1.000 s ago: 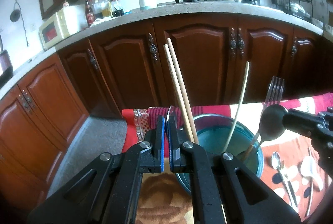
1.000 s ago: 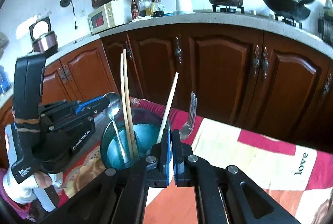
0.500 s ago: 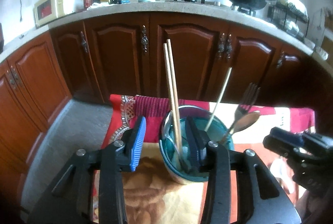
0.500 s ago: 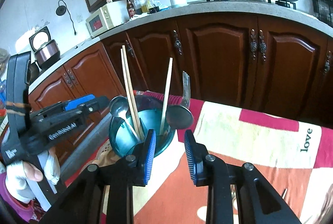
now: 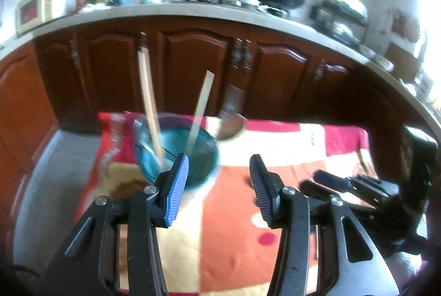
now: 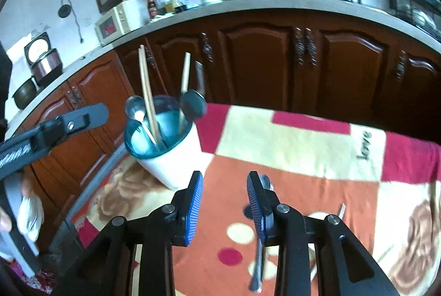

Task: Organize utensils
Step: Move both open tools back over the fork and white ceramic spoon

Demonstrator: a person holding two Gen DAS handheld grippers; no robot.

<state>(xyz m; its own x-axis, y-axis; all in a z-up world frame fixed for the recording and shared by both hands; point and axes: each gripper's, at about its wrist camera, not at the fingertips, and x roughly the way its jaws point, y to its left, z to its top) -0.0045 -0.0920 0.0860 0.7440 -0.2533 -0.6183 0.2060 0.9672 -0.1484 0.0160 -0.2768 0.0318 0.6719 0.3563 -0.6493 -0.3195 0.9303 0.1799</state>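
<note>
A white cup with a teal inside (image 6: 176,158) stands on the patterned cloth and holds chopsticks (image 6: 147,92), two spoons (image 6: 135,108) and a fork (image 6: 199,75). It shows blurred in the left wrist view (image 5: 179,155). My left gripper (image 5: 219,183) is open and empty, just this side of the cup. My right gripper (image 6: 224,202) is open and empty above a metal spoon (image 6: 260,235) that lies on the cloth. The left gripper also shows at the left in the right wrist view (image 6: 69,125).
The table is covered by a red, orange and cream cloth (image 6: 303,147). A pale utensil (image 6: 341,210) lies on it right of my right gripper. Dark wooden cabinets (image 6: 261,62) and a counter with pots stand beyond the table's far edge.
Both grippers have opened from shut, leaving a spoon each in the cup, and have drawn back from it. The right gripper has come down over the spoon on the cloth.
</note>
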